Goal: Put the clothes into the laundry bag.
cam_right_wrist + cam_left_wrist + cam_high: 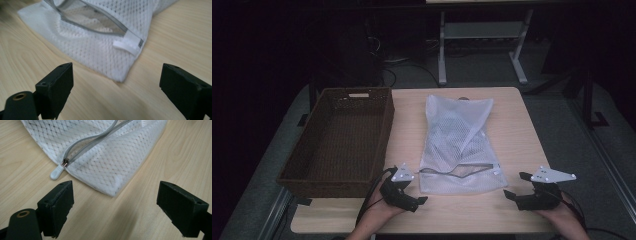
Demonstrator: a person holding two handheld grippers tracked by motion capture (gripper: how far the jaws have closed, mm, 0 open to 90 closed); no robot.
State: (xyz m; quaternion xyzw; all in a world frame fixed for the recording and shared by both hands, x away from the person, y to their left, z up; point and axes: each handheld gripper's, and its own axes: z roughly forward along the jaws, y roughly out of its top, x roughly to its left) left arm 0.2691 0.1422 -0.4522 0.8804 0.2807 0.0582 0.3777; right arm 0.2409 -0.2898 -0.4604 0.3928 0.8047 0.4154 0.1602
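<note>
Tabletop (522, 130) carries wicker basket (339, 140) at left and mesh laundry bag (459, 145) flat in the middle, zipper end nearest the person. Left gripper (411, 192) and right gripper (518, 187) flank its near corners, jaws spread wide, empty, probably set to grab the half-open zipper (87, 146).

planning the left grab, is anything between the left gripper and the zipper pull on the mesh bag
Nothing: in the left gripper view bare wood separates the open left gripper from the zipper pull of the mesh bag.
</note>
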